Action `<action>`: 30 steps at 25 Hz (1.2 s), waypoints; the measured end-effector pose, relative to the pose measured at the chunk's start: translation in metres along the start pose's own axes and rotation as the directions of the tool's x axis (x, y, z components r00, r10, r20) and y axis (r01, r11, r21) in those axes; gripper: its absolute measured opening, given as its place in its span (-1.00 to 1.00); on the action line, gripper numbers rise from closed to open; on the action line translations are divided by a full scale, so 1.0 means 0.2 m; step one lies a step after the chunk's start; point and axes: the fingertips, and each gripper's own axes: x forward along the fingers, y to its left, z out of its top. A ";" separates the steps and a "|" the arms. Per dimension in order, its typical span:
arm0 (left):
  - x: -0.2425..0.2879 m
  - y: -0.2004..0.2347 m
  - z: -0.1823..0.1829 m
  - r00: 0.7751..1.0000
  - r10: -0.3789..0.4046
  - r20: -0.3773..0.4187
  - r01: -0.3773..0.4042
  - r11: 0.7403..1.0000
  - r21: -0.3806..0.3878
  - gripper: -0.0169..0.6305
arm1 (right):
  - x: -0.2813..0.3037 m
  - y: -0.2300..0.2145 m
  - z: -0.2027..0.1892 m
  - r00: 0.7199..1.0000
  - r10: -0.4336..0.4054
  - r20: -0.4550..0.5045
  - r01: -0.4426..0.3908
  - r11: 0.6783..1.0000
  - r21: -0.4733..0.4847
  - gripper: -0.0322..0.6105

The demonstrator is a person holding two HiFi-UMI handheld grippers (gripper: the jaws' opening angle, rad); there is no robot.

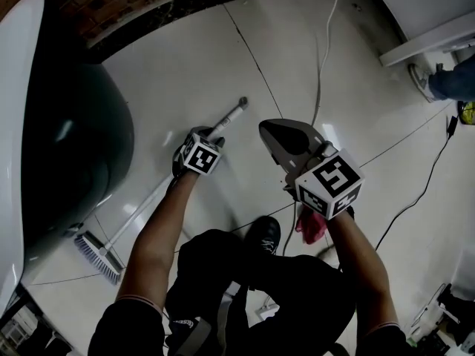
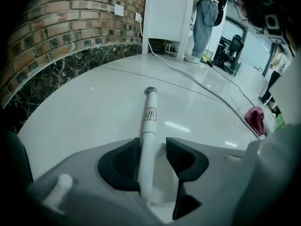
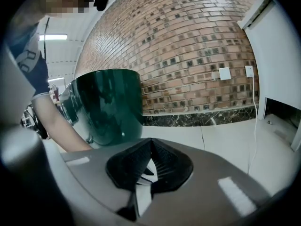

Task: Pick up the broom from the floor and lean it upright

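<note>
The broom lies flat on the pale tiled floor, its grey bristle head at the lower left and its white handle running up and right to a capped end. My left gripper is down at the floor near that end. Its jaws stand open around the handle; the shaft lies against the left pad with a gap to the right pad. My right gripper hangs above the floor to the right of the handle, shut with nothing in it.
A big dark green bin stands left of the broom by the brick wall. A white cable and a black cable cross the floor. A pink cloth lies near my feet. A white cabinet and a standing person are farther off.
</note>
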 end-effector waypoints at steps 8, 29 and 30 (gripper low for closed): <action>-0.17 -0.04 0.07 0.999 -0.009 -0.040 0.011 0.998 0.064 -0.68 | -0.12 0.02 0.09 1.000 -0.022 -0.005 0.022 1.000 -0.015 -0.89; -1.94 -0.33 0.76 0.975 0.057 0.213 -0.058 0.998 0.000 -0.68 | -0.67 0.56 1.21 0.998 -0.041 -0.050 0.044 0.996 0.072 -0.89; -2.03 -0.34 0.79 0.972 0.062 0.225 -0.063 0.998 -0.005 -0.68 | -0.69 0.60 1.27 0.998 -0.036 -0.050 0.039 0.997 0.070 -0.89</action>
